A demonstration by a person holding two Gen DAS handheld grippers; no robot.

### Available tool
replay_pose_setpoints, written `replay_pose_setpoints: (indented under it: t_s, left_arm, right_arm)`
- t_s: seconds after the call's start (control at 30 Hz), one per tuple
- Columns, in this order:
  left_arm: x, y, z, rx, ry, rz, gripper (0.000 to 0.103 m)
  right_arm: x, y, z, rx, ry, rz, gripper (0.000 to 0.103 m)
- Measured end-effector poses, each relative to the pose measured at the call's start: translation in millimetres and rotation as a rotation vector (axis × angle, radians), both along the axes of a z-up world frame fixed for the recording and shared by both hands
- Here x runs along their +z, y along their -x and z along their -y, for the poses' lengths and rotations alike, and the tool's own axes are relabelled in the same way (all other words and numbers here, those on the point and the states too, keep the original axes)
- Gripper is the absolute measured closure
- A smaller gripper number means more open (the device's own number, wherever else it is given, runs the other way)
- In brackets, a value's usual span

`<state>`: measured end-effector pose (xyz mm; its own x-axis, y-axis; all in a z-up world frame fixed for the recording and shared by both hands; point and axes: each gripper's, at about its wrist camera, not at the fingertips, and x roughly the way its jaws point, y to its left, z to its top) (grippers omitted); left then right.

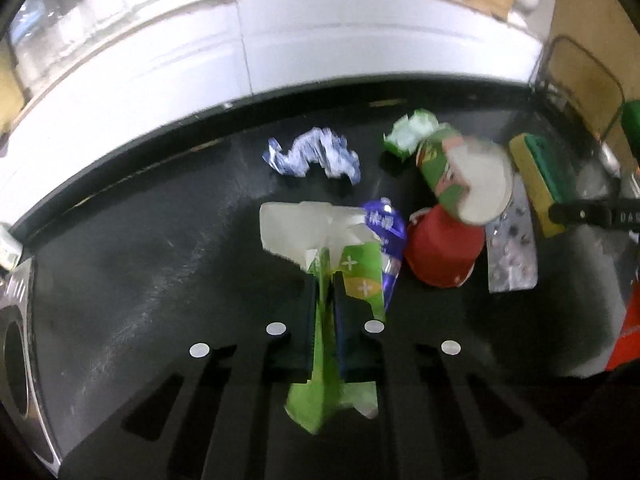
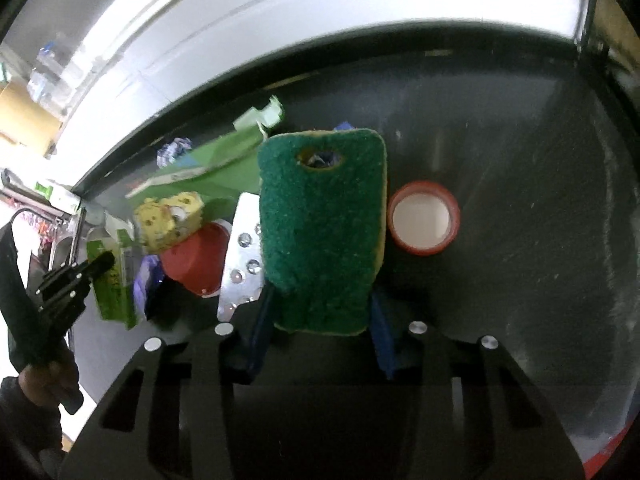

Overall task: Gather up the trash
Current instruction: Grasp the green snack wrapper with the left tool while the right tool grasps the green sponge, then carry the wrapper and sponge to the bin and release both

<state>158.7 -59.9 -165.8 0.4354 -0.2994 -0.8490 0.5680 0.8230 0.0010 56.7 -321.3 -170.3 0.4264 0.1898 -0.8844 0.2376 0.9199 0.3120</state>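
Mid-task, judging by the spread. Left gripper clamped flat on a green wrapper, lifted off the dark counter. Right gripper pinched on a green scouring sponge, fingers pressing both sides.

Still lying loose in the left view: crumpled blue-white wrapper at 12 o'clock from the held wrapper, purple packet just beside it at 2 o'clock, upturned red cup at 3 o'clock, green paper cup on its side touching the red one, foil blister strip further right. Second red cup upright at 3 o'clock of the sponge in the right view, near but apart.

No bin in either view; drop-off spot unknown, nothing visibly collected yet. Heavy motion blur on the left view. Yellow piece in the right view hard to identify, maybe sponge. Counter behind the held sponge hidden. Left hand only partly in frame.
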Motion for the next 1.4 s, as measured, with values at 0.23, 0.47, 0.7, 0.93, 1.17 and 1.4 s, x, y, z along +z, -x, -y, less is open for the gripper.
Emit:
replay_pose_setpoints:
  t_s: [0.23,0.47,0.7,0.93,1.17,1.4]
  left_arm:
    - [19.3,7.0,-2.9,0.053,0.022,0.000,0.098]
    - [40.9,32.2,-7.8,0.100,0.031,0.035,0.098]
    - [64.8,63.0,-11.2,0.165,0.033,0.072,0.099]
    - [90.1,95.1,-20.2,0.236,0.038,0.110,0.099]
    - [109.0,127.4,-37.2,0.328,0.027,0.135,0.099]
    - [127.2,170.8,-79.4,0.490,0.016,0.160,0.099]
  right_arm:
    - [24.0,3.4,3.2,0.040,0.029,0.059,0.062]
    - [43.0,10.1,4.1,0.083,0.056,0.106,0.064]
    - [64.4,23.9,0.8,0.140,0.077,0.150,0.065]
    - [83.1,36.5,-4.0,0.201,0.083,0.195,0.065]
    - [102.2,46.0,-27.7,0.305,0.085,0.223,0.065]
    - [113.9,49.5,-99.5,0.505,0.066,0.239,0.065]
